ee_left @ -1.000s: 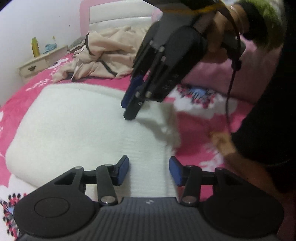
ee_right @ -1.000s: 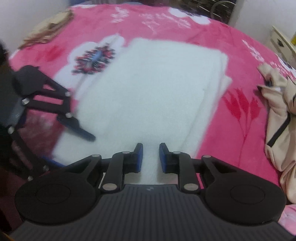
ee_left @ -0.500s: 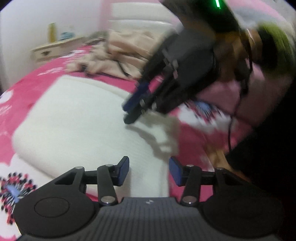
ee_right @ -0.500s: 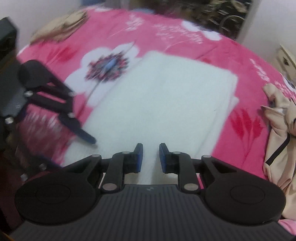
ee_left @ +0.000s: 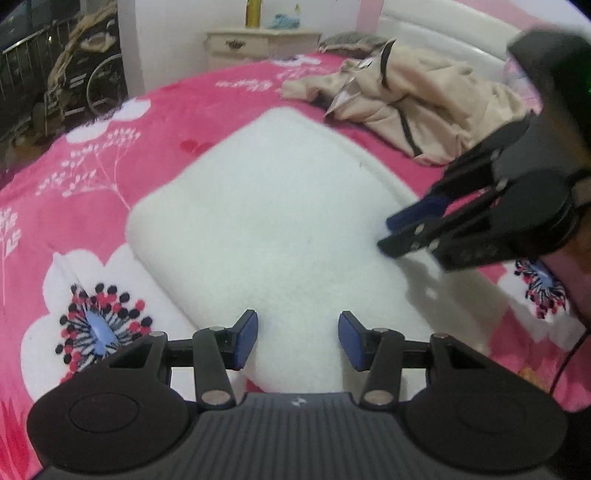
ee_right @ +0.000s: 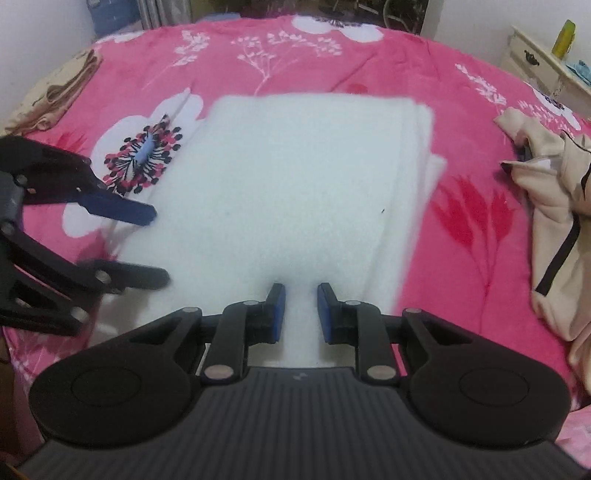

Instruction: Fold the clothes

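Jaws of both grippers parted, nothing between them. Left gripper (ee_left: 297,339): wide gap, blue pads over the near edge of the white folded garment (ee_left: 273,221). Right gripper (ee_right: 298,314): narrower gap, also empty, poised over the same garment's near edge; whether it touches the cloth — cannot tell.

Count, near to far:
- 2 grippers, each visible in the other's view, one at either side of the white piece.
- 1 white fleecy garment, folded into a rectangle, flat on the bed; layered edges show along its right side in the right wrist view.
- 1 pink floral bedspread (ee_right: 461,206) beneath it.
- 1 beige garment (ee_left: 424,99) with dark trim, crumpled, unfolded, well apart from the white one, toward the headboard.
- 1 tan folded cloth (ee_right: 51,96) at the bed's far left corner.
- 1 cream nightstand (ee_left: 258,40) beyond the bed — 1 yellow bottle (ee_right: 564,33) on it.
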Demonstrator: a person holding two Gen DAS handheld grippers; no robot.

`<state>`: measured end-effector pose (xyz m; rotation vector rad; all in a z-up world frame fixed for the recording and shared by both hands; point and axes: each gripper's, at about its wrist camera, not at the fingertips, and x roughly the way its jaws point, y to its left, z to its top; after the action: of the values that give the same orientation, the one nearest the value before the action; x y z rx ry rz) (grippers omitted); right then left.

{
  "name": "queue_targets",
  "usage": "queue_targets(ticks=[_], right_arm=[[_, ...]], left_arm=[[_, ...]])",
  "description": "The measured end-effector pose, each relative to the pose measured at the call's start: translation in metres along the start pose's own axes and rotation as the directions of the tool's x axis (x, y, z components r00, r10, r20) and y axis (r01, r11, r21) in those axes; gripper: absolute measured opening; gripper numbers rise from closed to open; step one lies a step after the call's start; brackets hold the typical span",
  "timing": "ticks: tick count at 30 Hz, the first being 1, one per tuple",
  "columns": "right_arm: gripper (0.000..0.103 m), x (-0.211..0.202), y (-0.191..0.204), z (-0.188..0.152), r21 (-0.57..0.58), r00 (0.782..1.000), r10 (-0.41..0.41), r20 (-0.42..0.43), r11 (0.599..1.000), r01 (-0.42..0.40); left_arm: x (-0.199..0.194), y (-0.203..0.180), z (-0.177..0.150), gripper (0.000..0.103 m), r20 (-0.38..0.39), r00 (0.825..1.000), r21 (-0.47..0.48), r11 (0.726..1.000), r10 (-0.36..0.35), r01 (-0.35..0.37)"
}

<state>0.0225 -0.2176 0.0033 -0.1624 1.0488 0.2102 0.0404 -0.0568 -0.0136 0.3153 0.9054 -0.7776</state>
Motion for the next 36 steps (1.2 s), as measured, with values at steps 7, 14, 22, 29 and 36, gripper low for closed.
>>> queue_targets(ticks=[7, 14, 22, 29, 36], right_arm=[[0.018, 0.005, -0.009, 0.023, 0.055, 1.0, -0.006, 0.01, 0.998, 0.006], [0.018, -0.003, -0.024, 0.048, 0.13, 0.999, -0.012, 0.047, 0.992, 0.006], [0.018, 0.011, -0.032, 0.066, 0.175, 0.999, -0.012, 0.043, 0.985, 0.004], [0.017, 0.04, -0.032, 0.08, 0.113, 0.997, -0.069, 0.023, 0.991, 0.066], [0.016, 0.043, -0.04, 0.098, 0.178, 0.997, -0.075, 0.034, 0.982, 0.068]], left_arm=[[0.004, -0.002, 0.003, 0.053, -0.037, 0.999, -0.03, 0.999, 0.017, -0.018], [0.008, -0.004, 0.005, 0.054, -0.068, 0.997, -0.057, 0.998, 0.03, -0.034], [0.003, 0.002, 0.007, 0.056, -0.101, 0.994, -0.069, 0.997, 0.036, -0.043], [0.01, 0.0, 0.013, 0.056, -0.106, 0.994, -0.081, 0.996, 0.038, -0.047], [0.015, 0.005, 0.016, 0.057, -0.112, 0.993, -0.092, 0.995, 0.033, -0.044]])
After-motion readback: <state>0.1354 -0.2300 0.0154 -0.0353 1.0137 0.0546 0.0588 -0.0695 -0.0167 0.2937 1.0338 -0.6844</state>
